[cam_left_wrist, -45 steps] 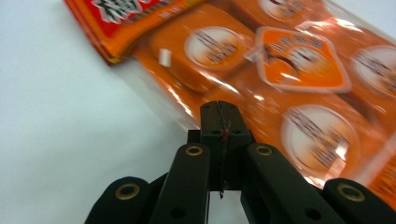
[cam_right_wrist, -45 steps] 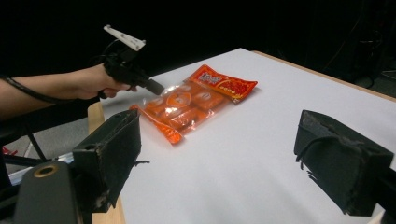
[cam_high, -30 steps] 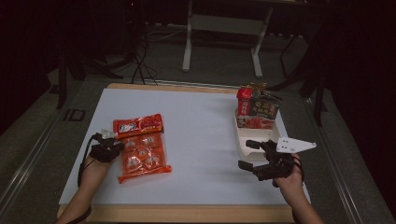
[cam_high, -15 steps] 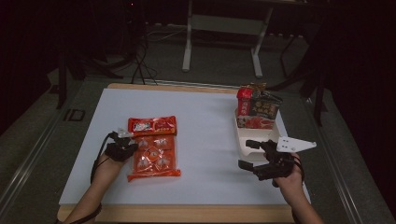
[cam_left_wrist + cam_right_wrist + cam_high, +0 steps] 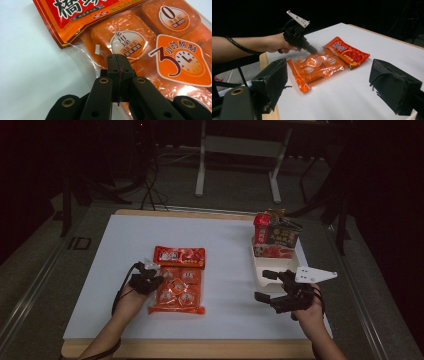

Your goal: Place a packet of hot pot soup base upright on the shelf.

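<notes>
Looks like a lab or recording studio, not a home: dark room, black surroundings, one lit white table (image 5: pixel 125 270) with wood edge, set on a grey floor (image 5: pixel 40 265) with metal rails. Metal stand legs (image 5: pixel 202 175) and loose cables (image 5: pixel 150 190) behind the table. Person wears wired rigs on both hands; packaged snacks laid out like test props

Bench background, right side and beyond

White tray (image 5: pixel 261 270) at the right edge of the white bench (image 5: pixel 225 230), red and dark snack packs (image 5: pixel 275 237) upright in its far end. Metal stand legs (image 5: pixel 237 167) on the floor behind.
</notes>
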`<state>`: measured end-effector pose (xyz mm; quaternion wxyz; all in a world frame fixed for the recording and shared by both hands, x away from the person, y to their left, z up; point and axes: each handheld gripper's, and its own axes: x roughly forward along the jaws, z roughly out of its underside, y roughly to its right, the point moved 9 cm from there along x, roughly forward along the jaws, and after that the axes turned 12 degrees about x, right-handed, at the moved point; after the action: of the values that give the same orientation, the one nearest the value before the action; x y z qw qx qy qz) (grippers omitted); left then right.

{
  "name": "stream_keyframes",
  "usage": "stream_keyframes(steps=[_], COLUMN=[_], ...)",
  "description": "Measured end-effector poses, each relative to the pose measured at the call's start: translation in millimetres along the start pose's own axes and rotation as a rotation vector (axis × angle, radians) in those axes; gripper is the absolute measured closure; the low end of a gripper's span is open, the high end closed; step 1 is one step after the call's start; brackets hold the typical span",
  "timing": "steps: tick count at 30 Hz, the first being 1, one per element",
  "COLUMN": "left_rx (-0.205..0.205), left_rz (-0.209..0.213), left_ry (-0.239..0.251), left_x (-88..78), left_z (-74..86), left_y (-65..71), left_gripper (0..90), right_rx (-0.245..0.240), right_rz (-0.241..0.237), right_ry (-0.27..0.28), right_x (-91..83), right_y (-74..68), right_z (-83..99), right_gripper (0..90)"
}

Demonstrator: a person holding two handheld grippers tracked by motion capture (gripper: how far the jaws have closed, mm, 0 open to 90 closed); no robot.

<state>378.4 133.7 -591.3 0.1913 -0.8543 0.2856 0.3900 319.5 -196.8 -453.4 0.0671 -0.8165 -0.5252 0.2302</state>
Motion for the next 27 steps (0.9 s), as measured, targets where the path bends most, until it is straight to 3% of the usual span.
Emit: stream_keyframes(steps=[3, 6, 8, 12, 17, 22, 24, 27], left_rx=[0.004, 0.018, 0.05, 0.069, 0.037, 0.045, 0.043, 0.044], left_rz=[0.01, 0.052, 0.05, 0.028, 0.023, 0.016, 0.023, 0.028], left_ry=[-0.001, 0.006, 0.009, 0.017, 0.049, 0.026, -0.017, -0.039], left_x=[2.4, 4.5, 4.1, 3.4, -7.7, -22.6, -25.4, -25.4], left_z=[-4.4, -10.9, -17.1, -20.6, -22.2, -12.6, 0.6, 9.5], left_y=[5.5, 16.9, 25.5, 27.2, 20.8, 18.0, 19.0, 20.1], left_gripper=[90.0, 90.0, 90.0, 90.0, 90.0, 90.0, 90.0, 90.0], right_rx=[-0.002, -0.003, 0.0, -0.001, -0.004, -0.004, -0.005, -0.005], right_rz=[0.0, 0.001, 0.001, 0.003, 0.005, 0.001, 0.002, 0.005], right_ry=[0.002, 0.003, 0.004, 0.002, -0.002, 0.007, 0.01, 0.012], right_x=[-0.4, -1.1, -1.5, -1.8, -2.6, -4.3, -5.4, -6.0], right_y=[-0.3, -0.1, 0.4, 0.5, 0.7, -0.1, -0.8, -1.1], right_z=[-0.2, -0.1, 0.0, 0.9, 2.6, 0.8, -0.1, -0.8], right_gripper=[14.8, 14.9, 14.8, 14.8, 14.8, 14.8, 14.9, 14.9])
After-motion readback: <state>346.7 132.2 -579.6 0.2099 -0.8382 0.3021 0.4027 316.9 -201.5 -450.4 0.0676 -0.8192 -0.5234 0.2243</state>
